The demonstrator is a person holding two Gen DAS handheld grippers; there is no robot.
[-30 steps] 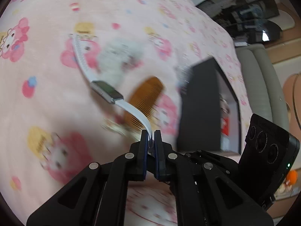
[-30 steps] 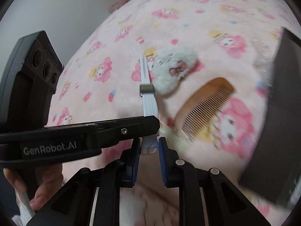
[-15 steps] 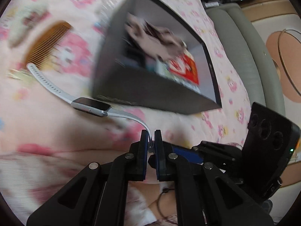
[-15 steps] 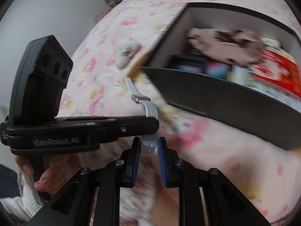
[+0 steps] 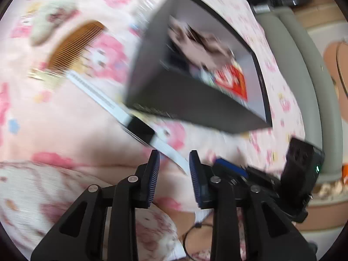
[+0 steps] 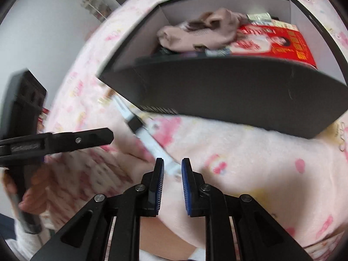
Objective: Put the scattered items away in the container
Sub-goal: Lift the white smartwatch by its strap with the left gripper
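At upper left of the left wrist view, on the pink bed: fluffy toy and wooden comb, both outside the container; just right of the comb, white watch, long axis slanting from upper left down to lower centre, dark face at mid-strap, near strap end between the jaws of the left gripper; jaws there opening, pads clear of the strap on both sides.

In the right wrist view, same slant: watch left of centre, far strap tip by the container's left corner, near end pinched in the right gripper, jaws pressed onto the strap.

Up and to the right of both jaws, the open container, near wall between watch and interior; likely a lift over that wall by the right hand alone.
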